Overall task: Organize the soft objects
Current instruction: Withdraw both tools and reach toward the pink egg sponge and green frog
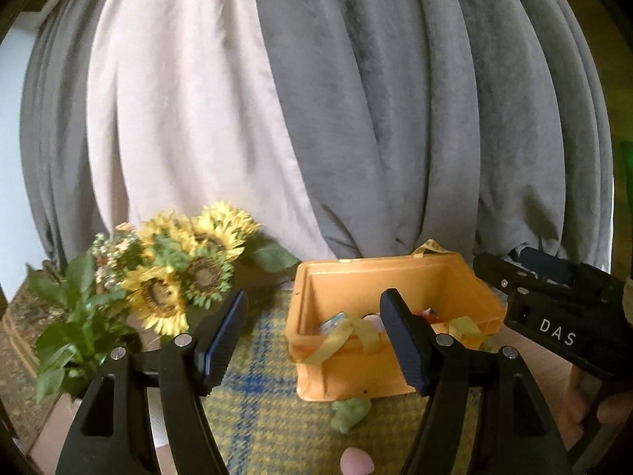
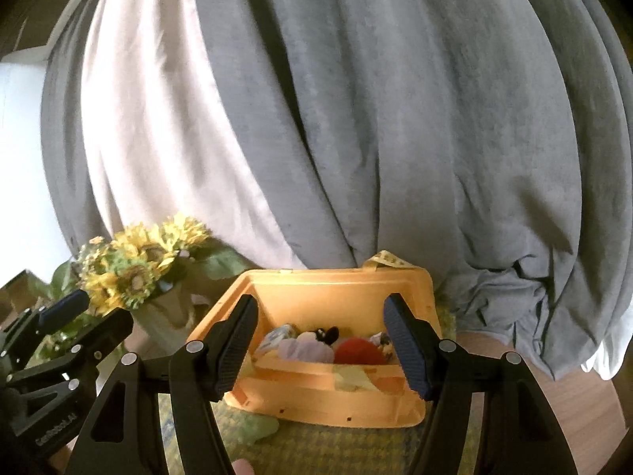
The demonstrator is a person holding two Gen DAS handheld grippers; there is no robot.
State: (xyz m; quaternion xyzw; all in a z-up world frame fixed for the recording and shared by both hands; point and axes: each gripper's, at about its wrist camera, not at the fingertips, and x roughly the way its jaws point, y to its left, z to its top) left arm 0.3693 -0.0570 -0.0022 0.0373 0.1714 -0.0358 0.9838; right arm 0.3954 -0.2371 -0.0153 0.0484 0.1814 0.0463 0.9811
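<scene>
An orange plastic bin (image 1: 395, 277) stands on a yellow and blue plaid mat (image 1: 253, 415); it also shows in the right wrist view (image 2: 336, 297). Inside lie several soft toys: a red one (image 2: 358, 350), a lilac one (image 2: 304, 350) and a black and white one (image 2: 324, 334). A pale green soft toy (image 1: 350, 413) lies on the mat in front of the bin, and a pink one (image 1: 356, 463) at the bottom edge. My left gripper (image 1: 316, 336) is open and empty, left of the bin. My right gripper (image 2: 320, 340) is open and empty, in front of the bin.
A bunch of sunflowers (image 1: 178, 273) with green leaves stands left of the bin. Grey and pale curtains (image 1: 356, 118) hang close behind. The right gripper's body (image 1: 554, 308) is to the right in the left wrist view. Wooden tabletop (image 2: 573, 415) shows to the right.
</scene>
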